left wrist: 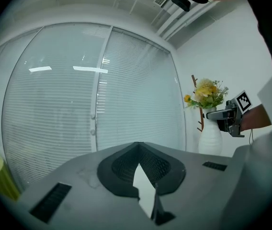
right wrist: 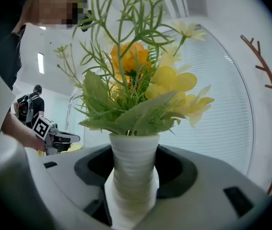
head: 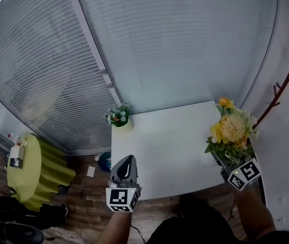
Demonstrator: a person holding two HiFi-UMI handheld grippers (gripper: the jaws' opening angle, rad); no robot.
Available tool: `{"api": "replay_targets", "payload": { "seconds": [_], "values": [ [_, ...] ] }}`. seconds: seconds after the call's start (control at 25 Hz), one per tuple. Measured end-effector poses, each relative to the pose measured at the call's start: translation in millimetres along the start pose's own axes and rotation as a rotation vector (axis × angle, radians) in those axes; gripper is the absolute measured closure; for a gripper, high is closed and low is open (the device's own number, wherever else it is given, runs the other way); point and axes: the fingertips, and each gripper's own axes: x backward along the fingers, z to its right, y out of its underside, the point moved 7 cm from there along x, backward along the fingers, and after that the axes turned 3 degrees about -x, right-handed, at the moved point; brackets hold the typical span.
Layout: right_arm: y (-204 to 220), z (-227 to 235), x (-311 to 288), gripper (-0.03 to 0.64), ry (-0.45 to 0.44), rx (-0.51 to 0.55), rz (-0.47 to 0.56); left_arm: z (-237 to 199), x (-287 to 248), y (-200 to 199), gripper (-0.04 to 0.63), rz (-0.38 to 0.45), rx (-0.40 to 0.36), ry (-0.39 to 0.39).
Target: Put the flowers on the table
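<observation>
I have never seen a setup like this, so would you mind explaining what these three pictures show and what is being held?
There is no robot here: a person holds a pair of hand-held tongs in each hand. One picture comes from a camera on the person's head, looking down. The other two come from cameras riding on each pair of tongs, looking along their jaws. The left tongs are closed and empty. The right tongs are closed on a white vase of yellow flowers, at the right edge of a white table. A small pot of flowers stands at the table's far left corner. The marked cubes are parts of the tongs.
</observation>
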Motion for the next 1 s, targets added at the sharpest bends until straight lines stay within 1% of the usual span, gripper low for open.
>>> {"api": "replay_targets", "payload": {
  "seconds": [0.08, 0.2, 0.28, 0.48, 0.8, 1.0],
  "values": [
    [6.8, 3.3, -3.7, 0.353, -0.009, -0.003, 0.004, 2.2, -0.5, 3.9, 0.600, -0.005, -0.006, -0.004],
    [-5.4, -9.6, 6.9, 0.353, -0.010, 0.015, 0.025, 3.9, 19.6, -4.6, 0.600, -0.006, -0.009, -0.003],
    [-10.7, -11.3, 4.4, 0.353, -0.018, 0.030, 0.033, 0.2, 23.9, -9.1, 0.600, -0.008, -0.010, -0.018],
    [0.5, 7.0, -6.5, 0.353, -0.026, 0.025, 0.033, 2.7, 13.7, -2.4, 0.600, -0.013, -0.015, -0.051],
    [18.9, 22.4, -9.7, 0.353, -0.030, 0.023, 0.018, 17.9, -7.2, 4.2, 0.600, -0.035, -0.004, -0.049],
    [39.7, 40.3, -32.2, 0.353, -0.029, 0.010, -0.001, 12.8, -33.0, 19.7, 0.600, -0.042, 0.002, -0.048]
  ]
}}
